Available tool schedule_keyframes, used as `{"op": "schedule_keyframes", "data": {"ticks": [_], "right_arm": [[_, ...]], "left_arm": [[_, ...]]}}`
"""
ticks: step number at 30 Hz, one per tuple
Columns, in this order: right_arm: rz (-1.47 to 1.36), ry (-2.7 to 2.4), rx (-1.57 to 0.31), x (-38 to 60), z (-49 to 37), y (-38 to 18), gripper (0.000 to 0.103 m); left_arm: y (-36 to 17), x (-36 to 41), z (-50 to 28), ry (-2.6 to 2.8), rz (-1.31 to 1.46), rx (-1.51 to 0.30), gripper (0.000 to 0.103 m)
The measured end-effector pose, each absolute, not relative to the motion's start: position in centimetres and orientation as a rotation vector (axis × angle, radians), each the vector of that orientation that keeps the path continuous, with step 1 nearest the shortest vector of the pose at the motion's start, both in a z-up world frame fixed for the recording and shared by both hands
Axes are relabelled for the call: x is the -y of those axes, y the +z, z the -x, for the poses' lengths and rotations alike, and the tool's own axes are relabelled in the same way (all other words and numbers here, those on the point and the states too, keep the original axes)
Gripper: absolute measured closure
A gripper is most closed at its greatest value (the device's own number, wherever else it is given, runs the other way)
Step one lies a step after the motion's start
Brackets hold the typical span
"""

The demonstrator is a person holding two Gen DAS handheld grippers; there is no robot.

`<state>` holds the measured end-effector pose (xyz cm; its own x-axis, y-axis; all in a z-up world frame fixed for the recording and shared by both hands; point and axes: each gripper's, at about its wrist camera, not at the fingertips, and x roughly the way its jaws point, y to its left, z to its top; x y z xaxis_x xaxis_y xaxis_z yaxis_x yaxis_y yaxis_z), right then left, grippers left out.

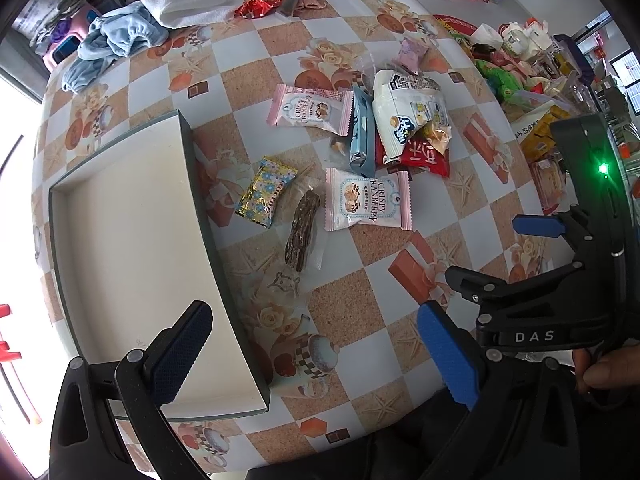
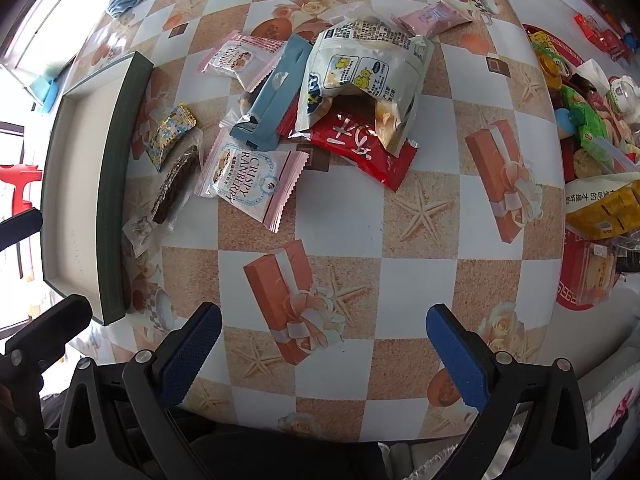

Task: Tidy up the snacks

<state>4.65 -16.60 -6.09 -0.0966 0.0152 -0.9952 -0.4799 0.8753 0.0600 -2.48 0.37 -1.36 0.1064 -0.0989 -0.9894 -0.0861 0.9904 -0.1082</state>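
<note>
Snack packets lie in a loose pile on the checkered table. A pink Crispy Cranberry packet (image 1: 366,200) (image 2: 252,186) is nearest, with a dark bar in clear wrap (image 1: 302,230) (image 2: 174,190) and a gold flowered candy (image 1: 264,192) (image 2: 170,136) beside it. Behind are a white pouch (image 1: 404,112) (image 2: 360,76), a red packet (image 2: 360,148), a blue packet (image 2: 272,96) and a second pink packet (image 1: 308,108). An empty box (image 1: 132,248) (image 2: 80,184) with a dark rim sits left. My left gripper (image 1: 316,352) is open over the box's near right edge. My right gripper (image 2: 324,356) is open above bare table.
Blue and white cloths (image 1: 120,36) lie at the table's far left. More snacks and bags (image 1: 532,76) (image 2: 596,184) crowd a red tray at the right. The right gripper (image 1: 560,272) shows at the right of the left wrist view.
</note>
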Motion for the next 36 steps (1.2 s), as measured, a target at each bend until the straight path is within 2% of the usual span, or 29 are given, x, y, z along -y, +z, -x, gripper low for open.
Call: {"op": "schedule_keyframes", "data": {"ticks": [29, 36], "right_arm": [[0.357, 0.418, -1.617, 17.5, -4.4, -6.0, 0.000], [0.239, 0.379, -1.603, 20.3, -5.6, -5.1, 0.000]], "left_arm": [[-1.2, -0.5, 2.3, -0.014, 0.145, -1.460, 0.000], [-1.6, -1.0, 2.6, 0.011, 0.189, -1.462, 0.000]]}}
